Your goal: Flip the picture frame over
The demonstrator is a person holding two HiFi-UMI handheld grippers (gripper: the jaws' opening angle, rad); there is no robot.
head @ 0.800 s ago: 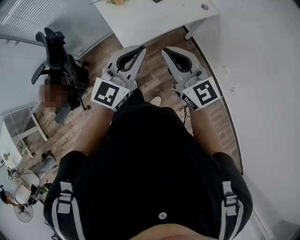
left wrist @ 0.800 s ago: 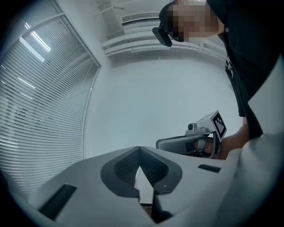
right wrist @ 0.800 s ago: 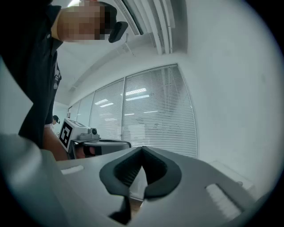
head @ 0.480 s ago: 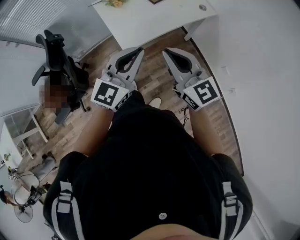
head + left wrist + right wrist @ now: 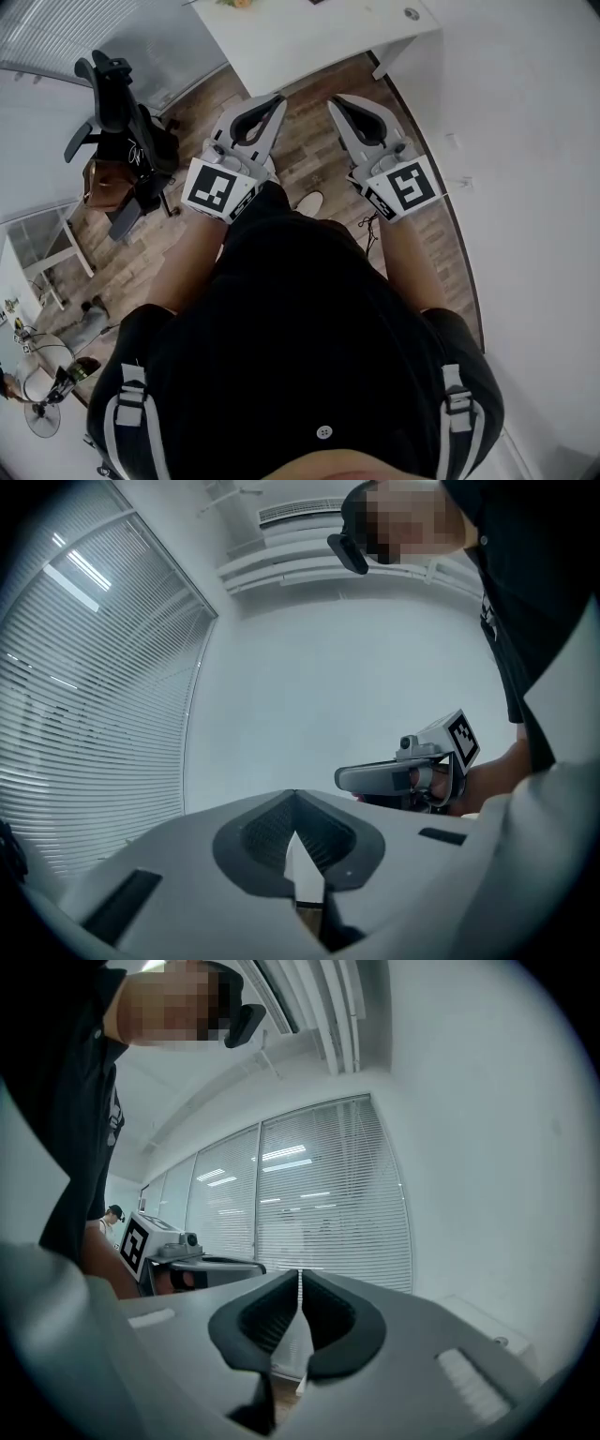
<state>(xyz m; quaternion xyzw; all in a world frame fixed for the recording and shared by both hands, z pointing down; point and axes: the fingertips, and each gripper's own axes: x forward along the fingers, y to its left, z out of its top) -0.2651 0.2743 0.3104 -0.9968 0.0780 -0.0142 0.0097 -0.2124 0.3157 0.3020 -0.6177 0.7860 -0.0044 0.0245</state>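
2 tools are held level, the left tool (image 5: 278, 98) and the right tool (image 5: 333, 100), both closed and empty; 1 white bench (image 5: 309, 37) and 1 office chair (image 5: 117, 112) are seen.

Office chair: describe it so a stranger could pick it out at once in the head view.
Find the white table at the top of the head view and follow the wood floor left toward the blinds. The chair stands there. Black, high-backed, with headrest and armrests, it stands out from the pale table and blinds.
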